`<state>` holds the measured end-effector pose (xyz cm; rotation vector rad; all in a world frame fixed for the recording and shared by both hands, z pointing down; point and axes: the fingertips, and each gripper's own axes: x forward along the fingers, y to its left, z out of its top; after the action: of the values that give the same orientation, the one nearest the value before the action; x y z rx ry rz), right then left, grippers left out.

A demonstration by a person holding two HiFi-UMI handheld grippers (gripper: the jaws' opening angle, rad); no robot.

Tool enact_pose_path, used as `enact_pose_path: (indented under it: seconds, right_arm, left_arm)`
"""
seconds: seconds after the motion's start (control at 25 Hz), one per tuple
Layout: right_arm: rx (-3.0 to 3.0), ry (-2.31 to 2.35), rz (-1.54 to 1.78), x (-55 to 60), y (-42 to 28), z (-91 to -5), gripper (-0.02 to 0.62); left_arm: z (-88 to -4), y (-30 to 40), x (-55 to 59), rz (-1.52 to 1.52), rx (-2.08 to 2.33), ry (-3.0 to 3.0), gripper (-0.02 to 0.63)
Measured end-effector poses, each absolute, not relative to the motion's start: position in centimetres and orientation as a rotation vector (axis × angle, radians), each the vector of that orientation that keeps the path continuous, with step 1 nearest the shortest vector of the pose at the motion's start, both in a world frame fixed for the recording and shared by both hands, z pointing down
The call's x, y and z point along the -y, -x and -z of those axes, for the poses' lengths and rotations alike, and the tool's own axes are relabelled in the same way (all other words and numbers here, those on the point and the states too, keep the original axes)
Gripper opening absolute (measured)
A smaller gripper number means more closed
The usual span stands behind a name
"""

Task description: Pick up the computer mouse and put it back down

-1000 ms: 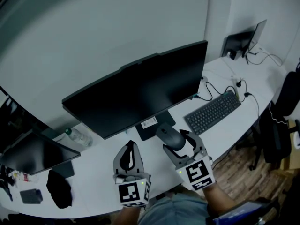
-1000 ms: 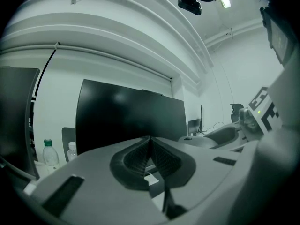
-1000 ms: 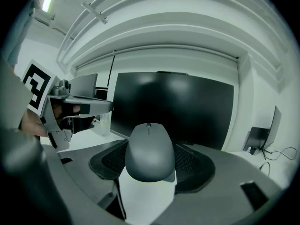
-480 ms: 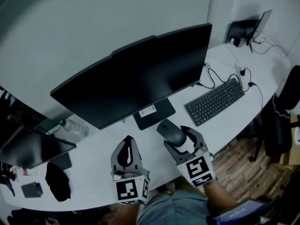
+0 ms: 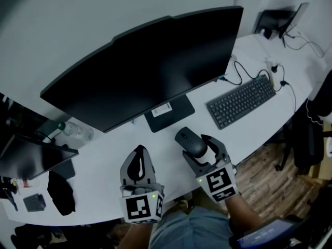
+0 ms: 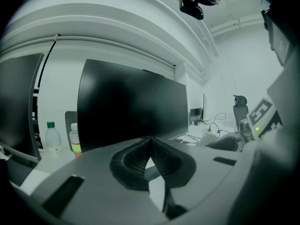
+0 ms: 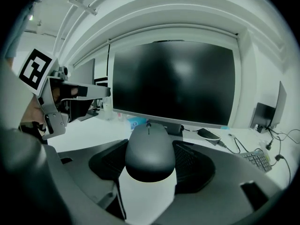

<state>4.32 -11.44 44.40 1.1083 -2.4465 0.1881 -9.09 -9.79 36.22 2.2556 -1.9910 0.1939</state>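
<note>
The black computer mouse (image 5: 190,142) sits between the jaws of my right gripper (image 5: 195,146), which is shut on its two sides. In the right gripper view the mouse (image 7: 149,146) fills the gap between the ribbed pads (image 7: 186,161), its wheel end pointing toward the monitor. It is low over the white desk (image 5: 109,160); I cannot tell whether it touches. My left gripper (image 5: 138,154) hovers to the left over the desk, shut on nothing, and in its own view the left gripper (image 6: 150,143) has its pads meeting.
A big dark monitor (image 5: 150,77) on a flat stand (image 5: 168,113) is just beyond the mouse. A keyboard (image 5: 241,101) with cables lies to the right. A water bottle (image 5: 75,131), a second screen (image 5: 31,162) and a black cloth (image 5: 61,193) are at the left.
Both grippers have sunk toward the desk. The mouse has gone down with the right gripper and stayed between its jaws.
</note>
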Motion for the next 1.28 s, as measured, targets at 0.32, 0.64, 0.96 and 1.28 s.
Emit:
enact_pose_path:
  seconds: [0.32, 0.64, 0.96, 1.28]
  right_arm:
    - [2.423, -1.075, -0.255, 10.7, -4.3, -47.4, 0.304]
    - [2.386, -1.047, -0.318, 10.4, -4.5, -50.6, 0.304]
    - [2.348, -1.031, -0.374, 9.9, -4.9, -54.0, 0.304]
    - [2.306, -1.02, -0.411, 9.6, -5.1, -56.4, 0.304]
  left_arm:
    - [-37.9, 9.1, 9.5, -0.246, 1.977, -2.228, 0.008]
    - [-39.1, 9.2, 9.7, -0.273, 1.968, -2.21, 0.008]
    - [-40.3, 9.1, 9.7, -0.304, 1.961, -2.189, 0.008]
    - [-40.4, 9.2, 9.7, -0.307, 1.963, -2.184, 0.008]
